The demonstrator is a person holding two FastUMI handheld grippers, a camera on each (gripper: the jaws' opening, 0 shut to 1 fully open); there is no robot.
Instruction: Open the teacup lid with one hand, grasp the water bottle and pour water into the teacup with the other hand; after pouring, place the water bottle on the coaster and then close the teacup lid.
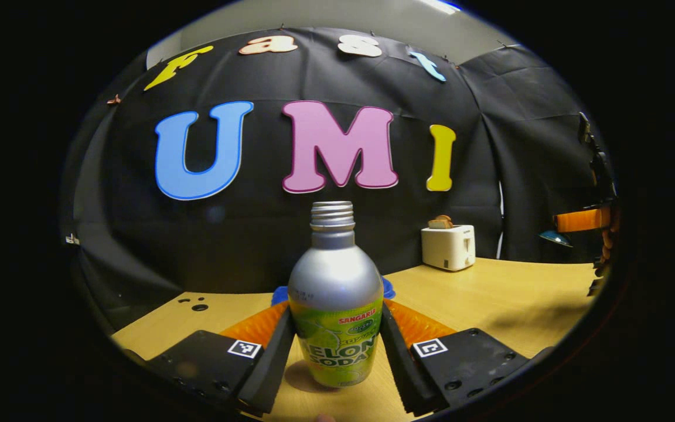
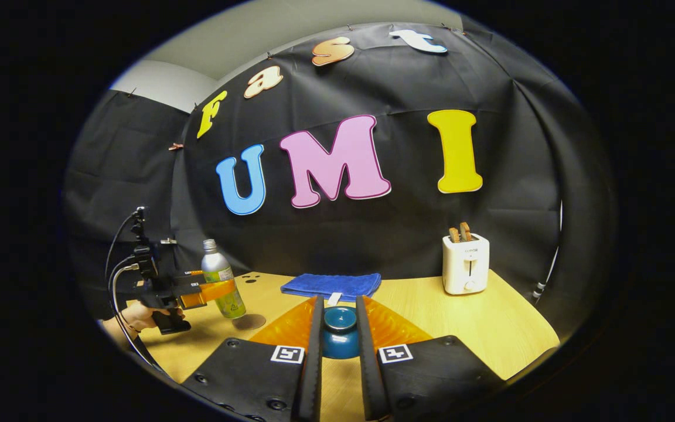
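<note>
On the pale wood counter (image 2: pixel 478 328), left side, the left claw (image 1: pixel 336 346) is clamped on the silver aluminium bottle with a green label and open threaded neck (image 1: pixel 335 293), one finger on each side of the label band; in the right gripper view that bottle (image 2: pixel 222 284) looks tilted and possibly just off the surface, with a round shadow near its base, can't tell for sure. The right claw (image 2: pixel 337 343) is closed down on the dark teal ceramic lid (image 2: pixel 339 331), fingers flanking it and apparently touching; whether the lid is lifted or sitting on the cup I can't tell, cup body is hidden between the fingers. My read: lid lift plus bottle carry. To do it well, lift the lid straight up and park it aside, keep the bottle upright until its neck is over the cup, then tip slowly, since the neck is uncapped. Bottle sits well left of the teal lid. Folded blue cloth (image 2: pixel 331 285) lies just behind the lid, white toaster with bread (image 2: pixel 465 262) farther right. Coaster not identified.
</note>
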